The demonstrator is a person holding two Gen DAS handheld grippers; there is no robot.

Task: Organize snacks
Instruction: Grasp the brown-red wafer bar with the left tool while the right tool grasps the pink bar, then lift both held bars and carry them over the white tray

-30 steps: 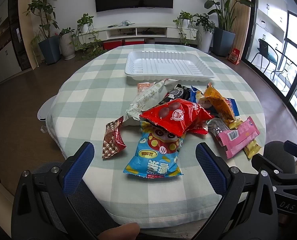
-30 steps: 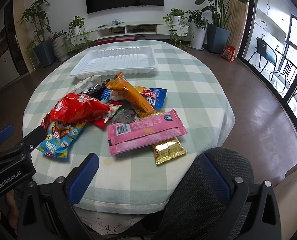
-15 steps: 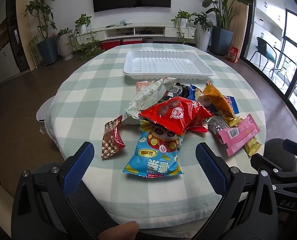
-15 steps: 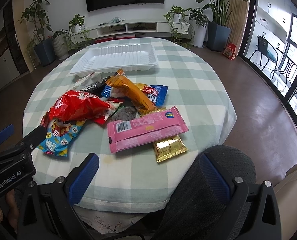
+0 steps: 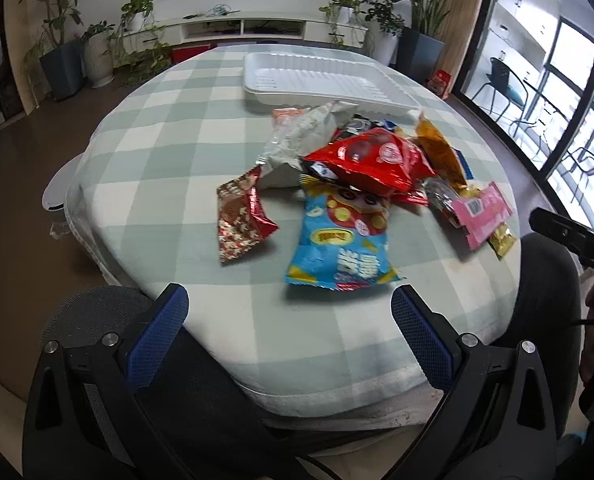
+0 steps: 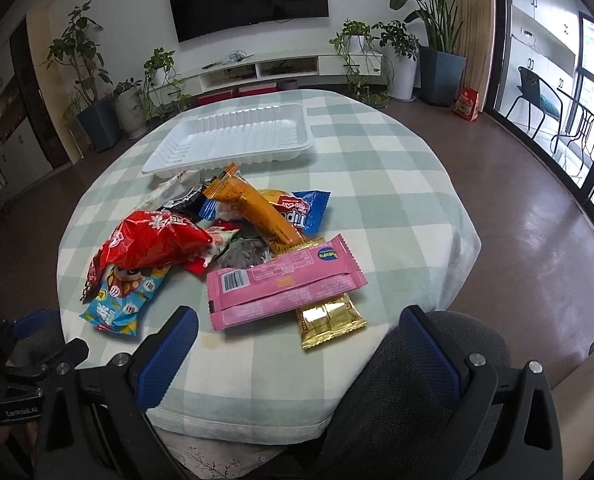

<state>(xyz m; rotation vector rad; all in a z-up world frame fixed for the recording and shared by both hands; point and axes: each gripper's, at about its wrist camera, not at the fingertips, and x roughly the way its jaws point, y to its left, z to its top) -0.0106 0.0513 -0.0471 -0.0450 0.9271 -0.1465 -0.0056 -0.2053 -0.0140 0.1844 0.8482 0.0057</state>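
Both grippers, left (image 5: 289, 312) and right (image 6: 297, 334), hang at the bench's (image 6: 397, 184) near edge, jaws spread; snack packets (image 6: 233, 248) heaped mid-bench, the white tray (image 6: 233, 140) apparently empty.

Bright, even daylight from the tall glass windows (image 6: 593, 128) along the right edge of both frames, blown out to white in places, with a pale sheen on the brown polished floor (image 6: 537, 216) and glints on the glossy red foil snack bag (image 5: 371, 164). Soft short shadows only. Strong fisheye bending and black vignetting toward the corners; slight motion smear across the left wrist view, sharper in the right.
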